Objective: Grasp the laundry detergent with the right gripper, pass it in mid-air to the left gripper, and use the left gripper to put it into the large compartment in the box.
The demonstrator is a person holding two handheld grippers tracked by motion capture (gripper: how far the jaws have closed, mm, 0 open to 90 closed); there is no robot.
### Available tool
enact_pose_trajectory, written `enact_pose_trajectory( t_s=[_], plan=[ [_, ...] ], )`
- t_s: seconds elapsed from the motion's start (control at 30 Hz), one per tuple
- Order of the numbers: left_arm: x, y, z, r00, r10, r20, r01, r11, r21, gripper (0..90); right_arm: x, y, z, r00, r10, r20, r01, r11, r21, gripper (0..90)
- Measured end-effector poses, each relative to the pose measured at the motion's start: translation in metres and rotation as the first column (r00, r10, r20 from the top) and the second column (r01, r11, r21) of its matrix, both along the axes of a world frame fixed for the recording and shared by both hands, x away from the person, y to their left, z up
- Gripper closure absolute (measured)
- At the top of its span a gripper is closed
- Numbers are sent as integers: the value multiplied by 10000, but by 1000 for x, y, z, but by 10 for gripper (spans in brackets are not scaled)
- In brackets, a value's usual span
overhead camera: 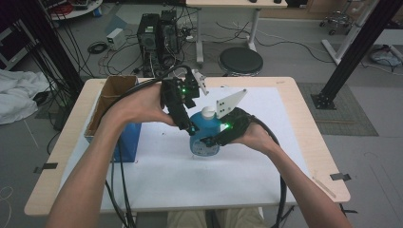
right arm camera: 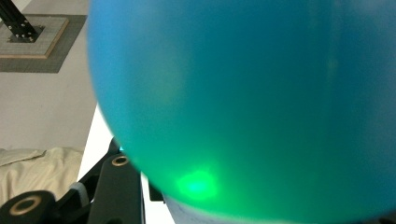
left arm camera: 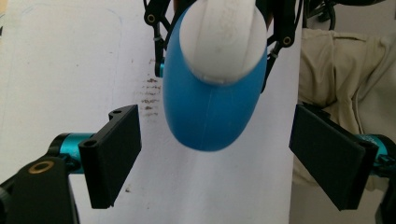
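In the high view, a blue bottle [overhead camera: 203, 135] is held at mid-table by the right tongs [overhead camera: 212, 139], clenched on its body, with bare table [overhead camera: 285, 142] toward the right edge. In the left gripper view, the left tongs [left arm camera: 215, 161] are spread, released, around the white cap [left arm camera: 219, 39]. In the right gripper view, the bottle's blue wall is pressed close.

Grey floor strewn with cables [overhead camera: 102, 47], computer towers [overhead camera: 158, 32] and a round black stool [overhead camera: 240, 61] behind the table [overhead camera: 313, 156].
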State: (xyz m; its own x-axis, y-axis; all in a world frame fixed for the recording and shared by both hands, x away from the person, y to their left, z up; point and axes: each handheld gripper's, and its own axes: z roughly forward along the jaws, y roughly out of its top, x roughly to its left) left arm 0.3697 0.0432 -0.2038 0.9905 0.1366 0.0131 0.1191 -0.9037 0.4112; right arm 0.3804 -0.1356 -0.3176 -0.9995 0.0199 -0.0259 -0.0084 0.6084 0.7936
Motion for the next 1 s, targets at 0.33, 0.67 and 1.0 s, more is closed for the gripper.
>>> enact_pose_trajectory(
  t_s=[0.33, 0.67, 1.0],
  plan=[
    [2, -16, -11, 9999, -86, -90, 88, 9998, 189, 170, 2, 2, -1, 9999, 39, -144, -37, 9999, 130, 471],
    [6, -22, -18, 9997, -64, -220, 71, 9994, 325, 171, 1, 3, -1, 9999, 99, -95, -99, 9999, 54, 470],
    [6, -26, -23, 9993, -155, -326, 167, 9992, 376, 200, 1, 2, -1, 9999, 78, -98, -77, 10000, 35, 469]
  ],
)
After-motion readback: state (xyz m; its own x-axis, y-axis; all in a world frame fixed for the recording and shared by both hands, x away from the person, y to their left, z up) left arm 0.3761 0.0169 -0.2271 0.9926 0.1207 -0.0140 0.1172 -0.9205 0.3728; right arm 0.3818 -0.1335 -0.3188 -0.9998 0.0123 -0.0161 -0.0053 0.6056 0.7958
